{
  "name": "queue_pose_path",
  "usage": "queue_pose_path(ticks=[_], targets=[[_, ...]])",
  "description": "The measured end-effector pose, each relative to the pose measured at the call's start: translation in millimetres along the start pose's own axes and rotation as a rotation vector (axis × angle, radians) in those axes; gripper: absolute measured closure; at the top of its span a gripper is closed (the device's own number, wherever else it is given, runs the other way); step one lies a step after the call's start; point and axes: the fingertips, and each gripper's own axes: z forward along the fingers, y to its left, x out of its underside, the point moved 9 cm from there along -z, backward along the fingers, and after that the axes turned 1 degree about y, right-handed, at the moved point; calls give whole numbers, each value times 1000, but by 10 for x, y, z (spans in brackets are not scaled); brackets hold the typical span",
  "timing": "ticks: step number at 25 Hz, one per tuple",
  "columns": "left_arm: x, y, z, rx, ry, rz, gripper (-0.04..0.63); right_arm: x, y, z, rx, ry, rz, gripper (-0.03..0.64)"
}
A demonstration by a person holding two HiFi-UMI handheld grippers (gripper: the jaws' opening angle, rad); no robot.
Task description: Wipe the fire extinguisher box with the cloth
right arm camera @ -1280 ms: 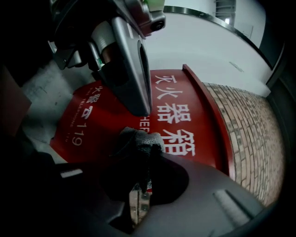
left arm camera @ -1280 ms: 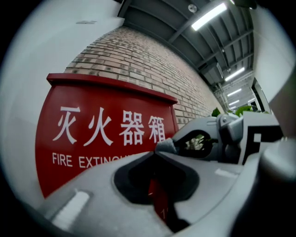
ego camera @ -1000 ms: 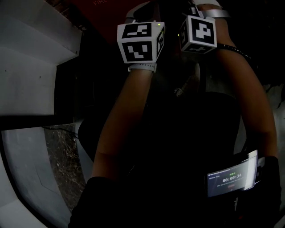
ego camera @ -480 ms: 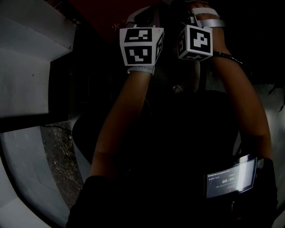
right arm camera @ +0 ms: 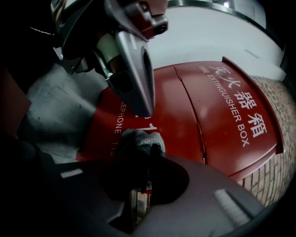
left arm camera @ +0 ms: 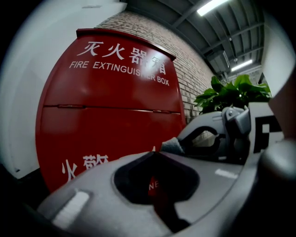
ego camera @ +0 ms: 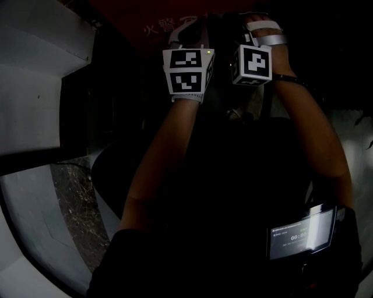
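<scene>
Right gripper view: one cloth (right arm camera: pixel 141 138) in clenched right claw (right arm camera: pixel 149 153); left claw (left arm camera: pixel 153 155) closed; one box (right arm camera: pixel 199 115)

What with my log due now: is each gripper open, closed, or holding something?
Left gripper: closed, nothing between its jaws.
Right gripper: closed on the grey cloth.

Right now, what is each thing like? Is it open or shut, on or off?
Red box: doors shut.
Cloth: bunched up, pinched in the right gripper.
Right gripper: shut on the cloth.
Left gripper: shut, holding nothing.
Ceiling light: on.
Small screen: lit up.
</scene>
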Motion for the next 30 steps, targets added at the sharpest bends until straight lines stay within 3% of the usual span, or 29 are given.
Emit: queue_pose_path(ticks=[4,12,30], targets=[[243,28,16,-14,-9,46,592,8,87,27,14,0,5,583],[587,-6,42,2,-13,33,592,12,429,167,-78,-9,16,583],[1128,-81,199,49,119,42,592,58,981,451,-264,42,64,583]])
